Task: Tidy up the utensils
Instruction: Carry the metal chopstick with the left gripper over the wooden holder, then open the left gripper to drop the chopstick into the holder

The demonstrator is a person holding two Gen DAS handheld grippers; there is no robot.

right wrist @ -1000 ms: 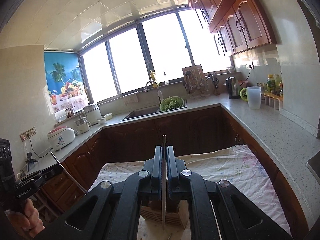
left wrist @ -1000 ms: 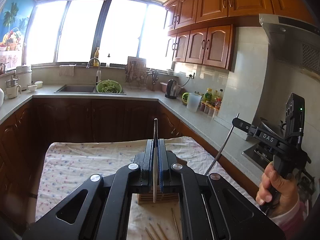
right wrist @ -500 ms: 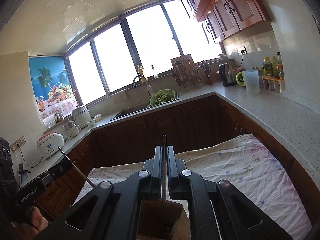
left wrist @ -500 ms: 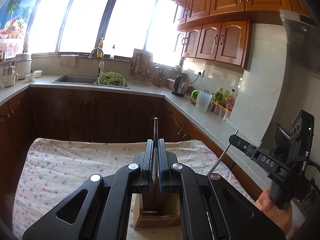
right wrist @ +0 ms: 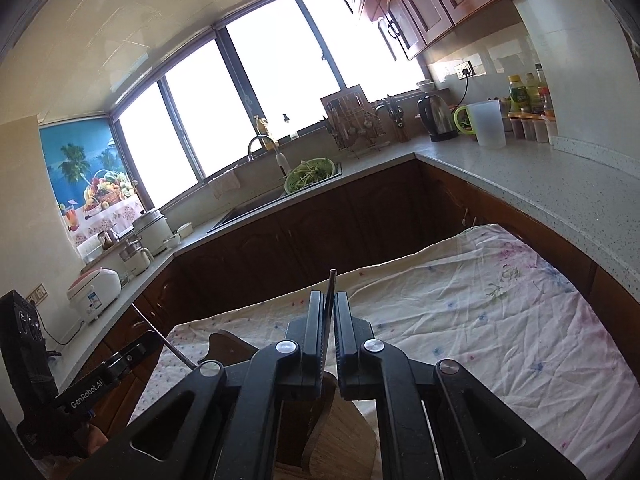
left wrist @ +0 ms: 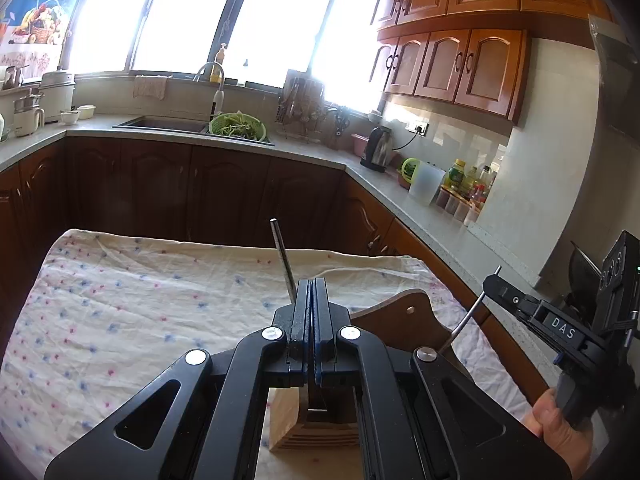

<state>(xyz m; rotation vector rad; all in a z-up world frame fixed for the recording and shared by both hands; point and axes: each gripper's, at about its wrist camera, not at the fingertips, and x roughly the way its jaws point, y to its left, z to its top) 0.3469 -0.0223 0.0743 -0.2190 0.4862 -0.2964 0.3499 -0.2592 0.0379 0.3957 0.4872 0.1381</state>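
Your bench is covered w/ a wrinkled cream cloth dotted in pink & blue, w/ a floral print at its far right corner in the right wrist view. Behind the bench: dark wood cabinets under a pale speckled counter that runs along the window wall & down the right side. On that counter, beyond the bench: sink w/ a green colander of greens beside it, utensil rack, kettle, clear jug, bottles & jars. Windows blown out white.

Your left tongs are pressed together on a thin metal chopstick that sticks up past the tips, leaning left. Right under them stands a wooden utensil holder on the bench; its curved dark back panel rises to the right of the tongs.

Your right tongs are clamped on a 2nd slim dark utensil, only its top end showing above the pads. Same holder sits directly below.

Hard to read: the lower ends of both sticks are hidden by the tongs' bodies, so can't tell if either tip is inside the holder. Holder slots mostly blocked. In the left wrist view your right hand is cut off at the frame edge
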